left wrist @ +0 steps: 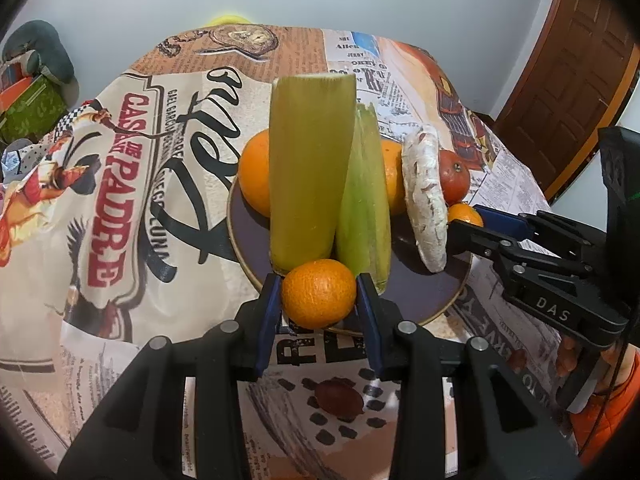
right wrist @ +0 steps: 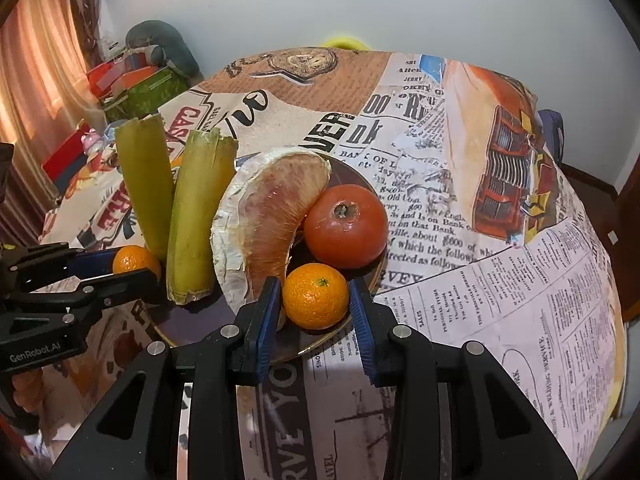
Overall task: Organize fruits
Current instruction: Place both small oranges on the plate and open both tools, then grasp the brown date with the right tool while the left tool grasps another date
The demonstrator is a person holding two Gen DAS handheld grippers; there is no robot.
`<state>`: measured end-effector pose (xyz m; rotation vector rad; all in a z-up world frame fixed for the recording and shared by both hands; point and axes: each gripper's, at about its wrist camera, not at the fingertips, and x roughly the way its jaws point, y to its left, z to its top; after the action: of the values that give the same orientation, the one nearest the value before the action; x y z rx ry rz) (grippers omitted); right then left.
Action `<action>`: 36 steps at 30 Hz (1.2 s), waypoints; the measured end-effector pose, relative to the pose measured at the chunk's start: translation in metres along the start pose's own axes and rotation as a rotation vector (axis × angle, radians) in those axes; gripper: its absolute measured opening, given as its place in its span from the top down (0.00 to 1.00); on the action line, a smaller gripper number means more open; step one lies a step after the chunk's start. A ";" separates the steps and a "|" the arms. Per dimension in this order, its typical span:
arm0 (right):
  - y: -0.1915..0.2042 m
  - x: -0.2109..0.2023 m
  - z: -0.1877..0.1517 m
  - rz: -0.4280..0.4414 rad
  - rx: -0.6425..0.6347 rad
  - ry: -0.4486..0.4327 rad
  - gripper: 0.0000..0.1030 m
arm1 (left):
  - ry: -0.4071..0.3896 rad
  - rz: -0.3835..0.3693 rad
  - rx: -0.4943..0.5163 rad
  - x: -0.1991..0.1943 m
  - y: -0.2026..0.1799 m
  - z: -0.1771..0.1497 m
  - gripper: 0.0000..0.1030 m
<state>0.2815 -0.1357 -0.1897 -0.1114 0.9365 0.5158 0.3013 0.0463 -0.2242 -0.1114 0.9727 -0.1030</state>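
Newsprint-patterned tablecloth [right wrist: 500, 280], white wall [right wrist: 460, 8], wooden door [left wrist: 568, 92]

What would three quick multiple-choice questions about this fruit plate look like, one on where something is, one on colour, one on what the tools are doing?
1. Where does the pomelo wedge sit?
A. on the cloth beside the plate
B. on the plate, between the green stalks and the tomato
C. in the left tool

2. What colour are the pads on the tools' fingers?
A. blue
B. red
C. white

3. What is the right tool doing?
A. hanging open above the cloth
B. closed on the tomato
C. closed on a small orange

Answers:
B, the wedge leans on the dark plate with a green stalk on one side and the tomato on the other.
A, the pads are plainly blue.
C, its pads press both sides of a small orange, as the left tool does with another orange.
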 end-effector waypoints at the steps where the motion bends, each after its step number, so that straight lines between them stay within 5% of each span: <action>1: 0.000 0.001 0.001 -0.004 -0.003 0.001 0.69 | -0.002 0.001 0.003 0.000 0.000 0.000 0.64; 9: 0.000 -0.005 0.002 -0.012 0.004 -0.013 0.59 | -0.010 0.008 -0.007 -0.005 0.000 0.000 0.59; 12: 0.001 -0.013 0.003 -0.015 -0.002 -0.025 0.59 | -0.032 0.009 -0.003 -0.013 -0.001 0.000 0.50; 36: 0.032 -0.115 -0.029 -0.070 -0.008 -0.129 0.57 | -0.146 -0.015 0.020 -0.120 -0.018 -0.027 0.41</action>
<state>0.1895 -0.1597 -0.1121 -0.1164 0.8018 0.4565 0.2108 0.0435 -0.1388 -0.1064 0.8246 -0.1166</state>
